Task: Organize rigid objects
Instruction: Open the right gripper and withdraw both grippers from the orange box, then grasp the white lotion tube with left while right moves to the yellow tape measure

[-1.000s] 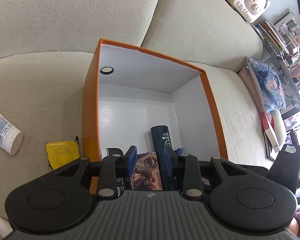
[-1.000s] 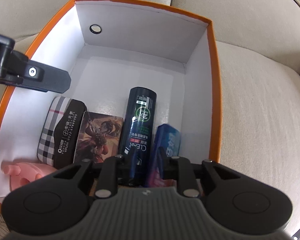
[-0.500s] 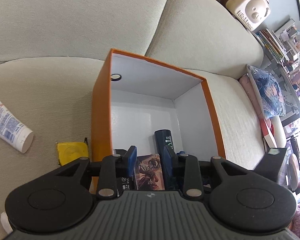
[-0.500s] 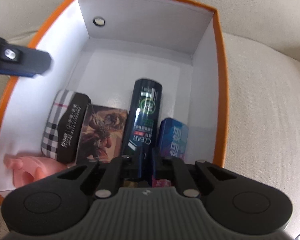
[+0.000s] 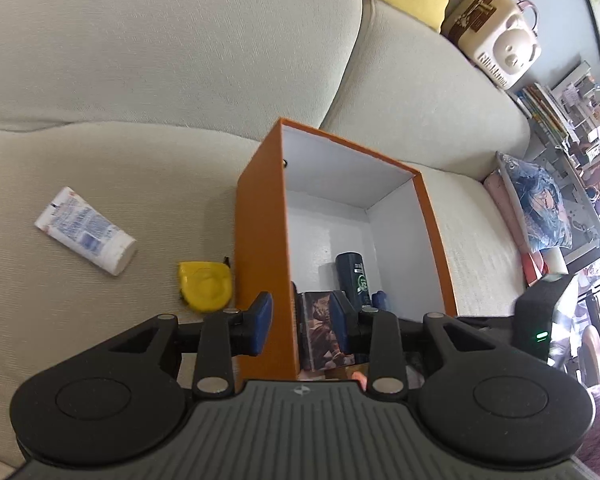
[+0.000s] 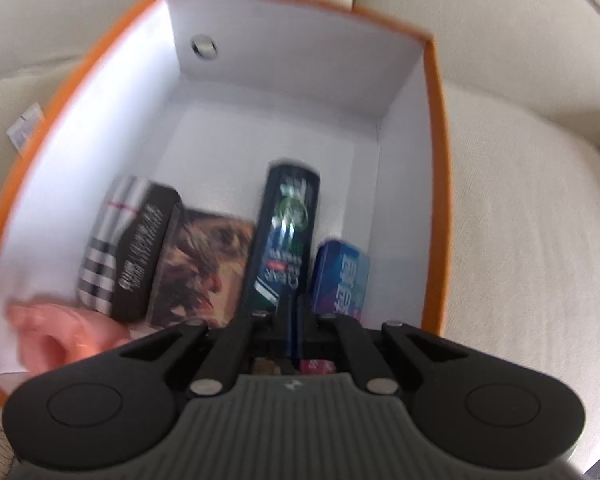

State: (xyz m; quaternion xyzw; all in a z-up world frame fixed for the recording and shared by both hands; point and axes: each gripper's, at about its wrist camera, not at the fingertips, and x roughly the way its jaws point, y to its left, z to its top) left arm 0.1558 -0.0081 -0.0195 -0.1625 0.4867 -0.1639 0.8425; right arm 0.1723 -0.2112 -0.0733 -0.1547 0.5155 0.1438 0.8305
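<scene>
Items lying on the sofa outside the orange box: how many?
2: a white tube left of the box, and a yellow tape measure beside its orange wall. Others may be hidden.

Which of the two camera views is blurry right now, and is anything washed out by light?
Right wrist view: motion-smeared, so the labels on the dark bottle and blue pack in the orange box are unreadable. Left wrist view: sharp on the yellow tape measure and white tube, but blown out at the far right edge; fisheye bends both.
</scene>
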